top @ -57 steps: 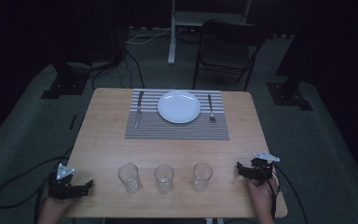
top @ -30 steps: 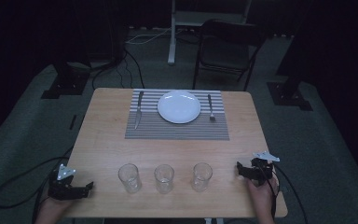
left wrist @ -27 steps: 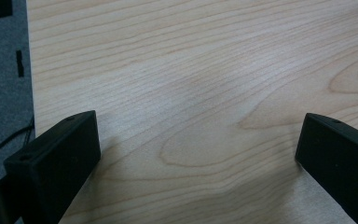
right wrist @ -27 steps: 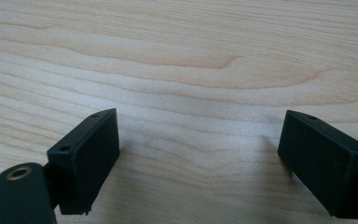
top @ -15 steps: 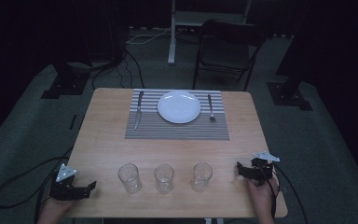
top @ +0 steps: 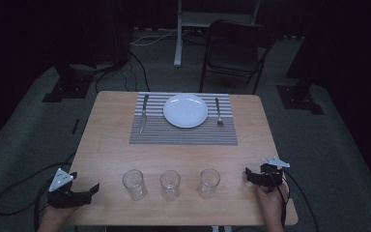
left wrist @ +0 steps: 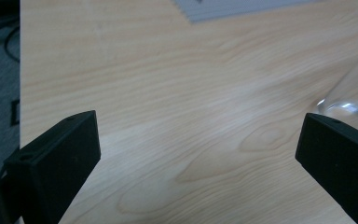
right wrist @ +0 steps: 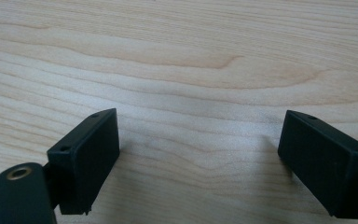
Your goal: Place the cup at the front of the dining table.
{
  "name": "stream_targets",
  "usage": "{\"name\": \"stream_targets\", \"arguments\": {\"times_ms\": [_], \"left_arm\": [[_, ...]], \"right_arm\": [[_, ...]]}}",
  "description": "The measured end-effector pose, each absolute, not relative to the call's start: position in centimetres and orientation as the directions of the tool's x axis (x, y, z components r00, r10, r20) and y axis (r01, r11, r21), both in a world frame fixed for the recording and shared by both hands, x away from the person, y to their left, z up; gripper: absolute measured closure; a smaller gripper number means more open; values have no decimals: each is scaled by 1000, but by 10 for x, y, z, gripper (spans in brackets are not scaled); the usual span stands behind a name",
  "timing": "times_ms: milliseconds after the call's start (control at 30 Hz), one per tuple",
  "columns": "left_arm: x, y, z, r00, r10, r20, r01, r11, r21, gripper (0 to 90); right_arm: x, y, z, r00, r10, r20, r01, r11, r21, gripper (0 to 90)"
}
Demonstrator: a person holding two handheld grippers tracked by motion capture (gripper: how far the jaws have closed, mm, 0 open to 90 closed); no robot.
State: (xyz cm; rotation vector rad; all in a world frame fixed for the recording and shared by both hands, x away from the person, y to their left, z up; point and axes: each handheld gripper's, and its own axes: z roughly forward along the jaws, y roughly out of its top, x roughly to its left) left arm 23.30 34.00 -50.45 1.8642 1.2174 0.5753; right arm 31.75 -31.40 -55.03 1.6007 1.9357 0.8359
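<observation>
Three clear empty glasses stand in a row near the table's front edge: left glass [top: 133, 184], middle glass [top: 170, 184], right glass [top: 208, 182]. My left gripper [top: 92, 188] hovers at the front left corner, open, its jaws pointing toward the left glass [left wrist: 349, 100], whose base shows by the right jaw. My right gripper [top: 248, 176] rests at the front right, open, jaws wide over bare wood [right wrist: 200, 93], a short way right of the right glass. A white plate [top: 185, 110] lies on a striped placemat [top: 183, 130] with a knife [top: 144, 113] to its left and a fork [top: 218, 111] to its right.
The wooden table [top: 111, 145] has bare room between the placemat and the glasses. A dark chair [top: 234, 48] and stand bases [top: 65, 89] sit on the floor beyond the far edge. Cables [top: 9, 193] trail off at the left.
My left gripper has shifted slightly right, toward the left glass. The right gripper and the tableware have stayed put.
</observation>
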Motion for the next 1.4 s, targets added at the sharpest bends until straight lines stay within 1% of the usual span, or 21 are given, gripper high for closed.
{"name": "stream_targets", "arguments": {"times_ms": [233, 267, 400, 600, 867, 1000, 1233, 1400], "left_arm": [[230, 337, -498, 441, 896, -56, 501, -194, 844, 15], [230, 334, -496, 463, 884, -57, 498, -206, 842, 15], [229, 329, -492, 498, 865, -66, 489, -217, 845, 15], [226, 322, -480, 528, 848, -53, 445, -224, 867, 15], [227, 313, -476, 573, 816, -78, 429, -217, 877, 15], [231, 305, -469, 613, 783, -102, 409, -205, 889, 15], [239, 292, -462, 653, 752, -90, 399, -240, 885, 15], [244, 285, -459, 673, 733, -99, 394, -243, 886, 15]], "right_arm": [[318, -314, -550, -192, 981, 13, 682, 124, 721, 122], [318, -314, -550, -192, 981, 13, 682, 124, 721, 122], [318, -314, -550, -193, 981, 12, 682, 125, 721, 122], [318, -314, -550, -193, 981, 12, 682, 125, 721, 122], [318, -314, -550, -192, 981, 12, 681, 125, 721, 122], [318, -314, -550, -192, 981, 12, 682, 125, 721, 122], [318, -314, -550, -192, 981, 13, 682, 124, 721, 122], [318, -314, -550, -192, 981, 13, 682, 124, 721, 122]]}}
